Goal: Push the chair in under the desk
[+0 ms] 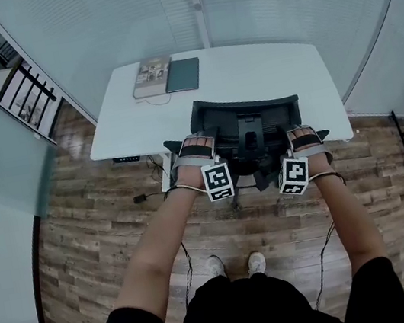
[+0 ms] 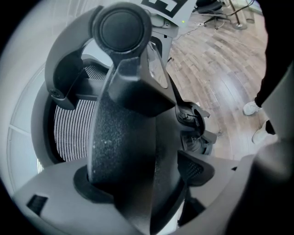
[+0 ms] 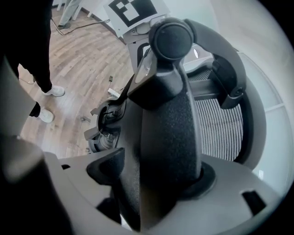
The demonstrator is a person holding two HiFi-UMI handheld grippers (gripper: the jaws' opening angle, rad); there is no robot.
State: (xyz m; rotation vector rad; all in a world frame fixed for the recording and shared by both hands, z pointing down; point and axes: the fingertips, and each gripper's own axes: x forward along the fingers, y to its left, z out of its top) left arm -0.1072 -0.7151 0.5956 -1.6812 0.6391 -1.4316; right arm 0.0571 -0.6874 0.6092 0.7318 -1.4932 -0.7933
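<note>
Left gripper (image 1: 195, 146) and right gripper (image 1: 303, 135) each clench a black textured armrest (image 2: 124, 137) of the black mesh office chair (image 1: 246, 114), likely for pushing it squarely under the white desk (image 1: 247, 64).

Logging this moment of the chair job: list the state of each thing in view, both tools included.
left tool, shut on the left armrest
right tool, shut on the right armrest
chair, upright, facing the desk, backrest at its front edge
book, closed, flat on the desk
dark notebook, closed, flat beside the book
</note>
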